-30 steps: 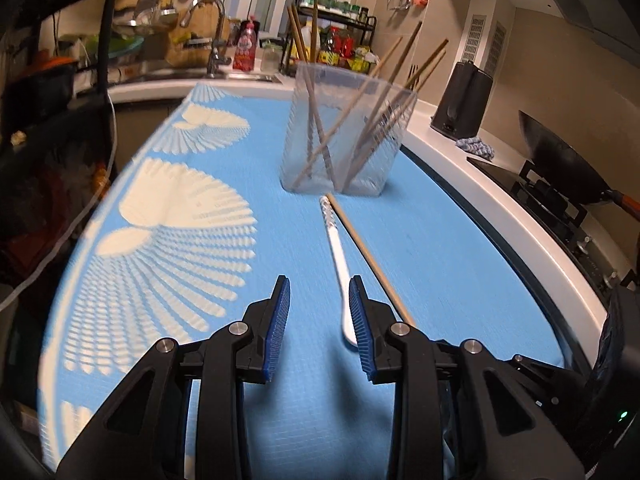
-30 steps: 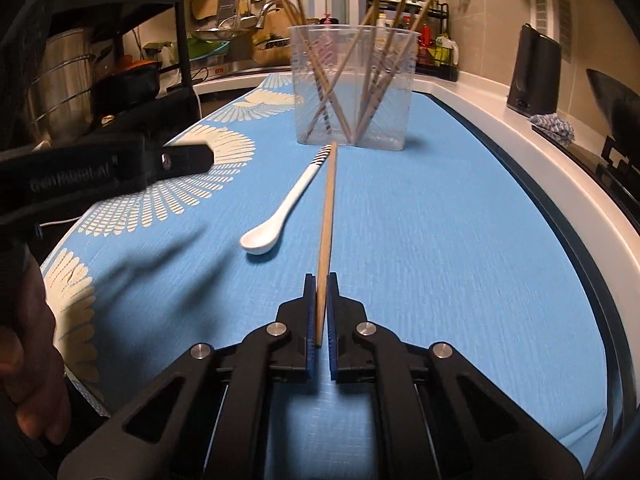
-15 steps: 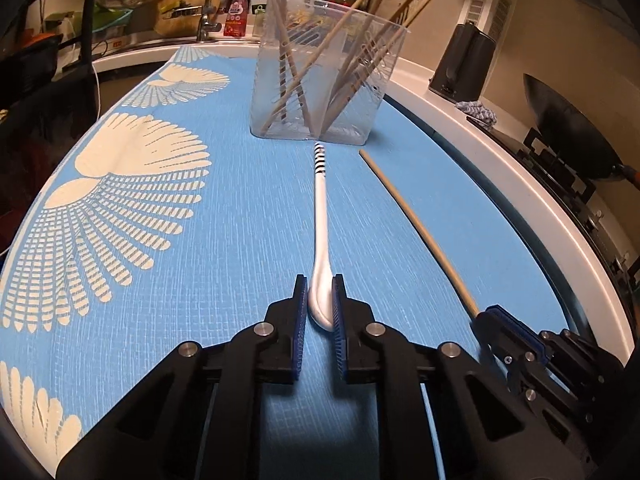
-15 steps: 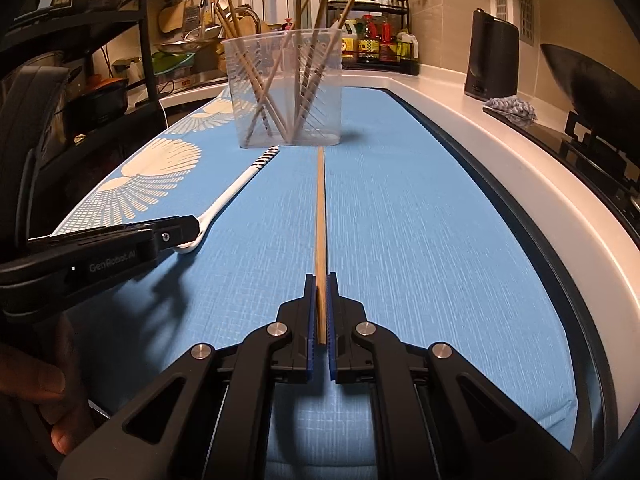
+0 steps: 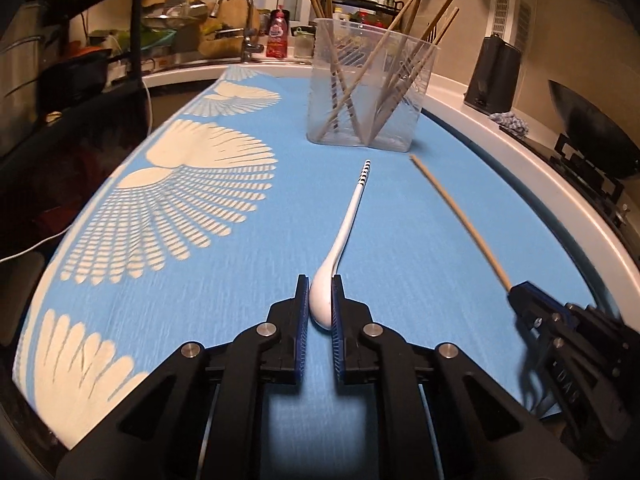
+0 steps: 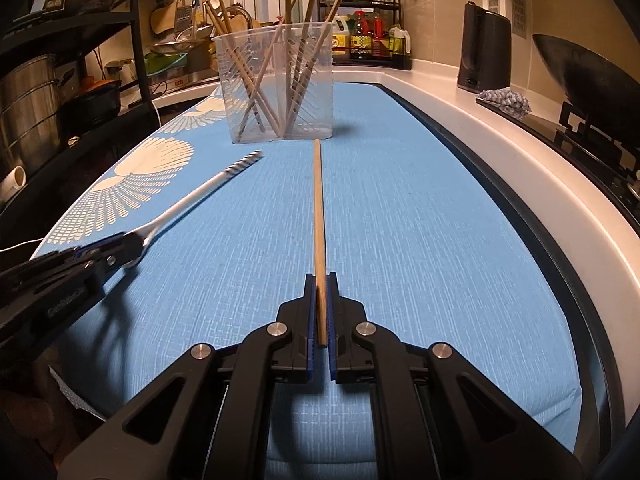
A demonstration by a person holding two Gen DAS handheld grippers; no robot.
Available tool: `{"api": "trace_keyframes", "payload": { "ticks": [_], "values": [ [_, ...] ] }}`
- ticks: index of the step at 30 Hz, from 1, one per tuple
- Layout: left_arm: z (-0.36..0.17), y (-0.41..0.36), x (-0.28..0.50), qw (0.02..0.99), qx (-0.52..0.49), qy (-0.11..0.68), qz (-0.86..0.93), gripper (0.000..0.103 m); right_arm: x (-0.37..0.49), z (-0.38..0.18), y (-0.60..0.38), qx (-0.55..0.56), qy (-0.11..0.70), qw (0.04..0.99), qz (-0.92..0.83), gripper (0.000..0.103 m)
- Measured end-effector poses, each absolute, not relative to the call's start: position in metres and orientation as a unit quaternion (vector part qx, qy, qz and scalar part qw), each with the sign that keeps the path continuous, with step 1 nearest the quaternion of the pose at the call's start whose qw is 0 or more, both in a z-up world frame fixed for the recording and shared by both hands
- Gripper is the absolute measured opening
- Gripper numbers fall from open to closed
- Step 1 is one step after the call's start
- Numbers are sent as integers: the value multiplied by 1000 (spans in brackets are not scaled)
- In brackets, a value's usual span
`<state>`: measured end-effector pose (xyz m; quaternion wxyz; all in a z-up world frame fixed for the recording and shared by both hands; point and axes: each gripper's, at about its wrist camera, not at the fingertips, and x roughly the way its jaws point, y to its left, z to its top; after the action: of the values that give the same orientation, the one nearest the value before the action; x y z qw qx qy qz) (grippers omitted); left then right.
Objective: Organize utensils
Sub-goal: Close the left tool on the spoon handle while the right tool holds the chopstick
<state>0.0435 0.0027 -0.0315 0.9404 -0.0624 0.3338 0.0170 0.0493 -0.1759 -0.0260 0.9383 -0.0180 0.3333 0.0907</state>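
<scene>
One spoon [image 5: 347,227] gripped; one chopstick [image 6: 318,216] gripped.

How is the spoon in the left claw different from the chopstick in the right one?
The spoon is white with a rounded bowl and a striped handle tip; the chopstick is plain tan wood, straight and thinner. The left claw grips the spoon by its bowl; the right claw grips the chopstick near one end. Both point toward the clear cup of chopsticks.
</scene>
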Motion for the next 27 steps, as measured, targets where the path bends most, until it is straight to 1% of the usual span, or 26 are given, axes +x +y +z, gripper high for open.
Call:
{"api": "trace_keyframes", "payload": {
  "ticks": [5,27],
  "values": [
    [-33,-6,43,945,-32,326,15,12,51,-26,-177,-15,335,938,93,6],
    [-33,-6,43,946,-29,323,13,13,56,-26,-179,-7,334,937,99,5]
  ]
}}
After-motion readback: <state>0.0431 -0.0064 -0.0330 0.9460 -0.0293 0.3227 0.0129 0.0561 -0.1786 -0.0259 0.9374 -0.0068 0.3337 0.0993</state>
